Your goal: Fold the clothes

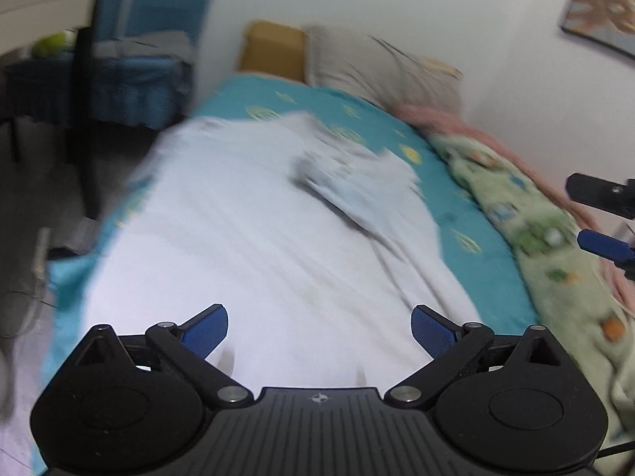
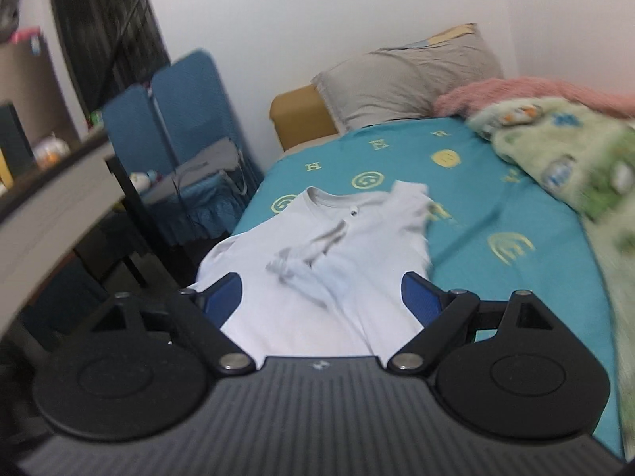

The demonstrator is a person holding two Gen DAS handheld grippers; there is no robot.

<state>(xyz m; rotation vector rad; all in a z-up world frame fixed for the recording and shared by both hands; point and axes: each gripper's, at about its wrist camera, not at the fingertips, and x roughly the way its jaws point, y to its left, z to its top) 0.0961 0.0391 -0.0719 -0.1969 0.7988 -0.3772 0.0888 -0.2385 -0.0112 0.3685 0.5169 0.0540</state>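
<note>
A white shirt (image 2: 317,261) lies on the teal bed (image 2: 516,206), filling the centre of both frames, collar toward the top, with one sleeve (image 2: 305,258) already thrown across the chest. Both grippers hover above its lower part, holding nothing: the left gripper (image 1: 319,331) has its jaws wide apart, and so does the right gripper (image 2: 321,297).

The fold looks barely begun. A good next step, judging from the layout, is to take the unfolded side by shoulder and hem at once, one claw on each, and carry it flat over the middle so the edge lands straight. Pinching only the top layer and lifting low should keep the cloth from bunching; the sleeve on the chest looks rumpled and may need smoothing first.

A green blanket (image 2: 563,150) and a pink one (image 2: 516,91) crowd the right edge, a grey pillow (image 2: 405,79) sits at upper centre, and a blue chair (image 2: 190,119) stands at left. The blanket limits room on the right.
</note>
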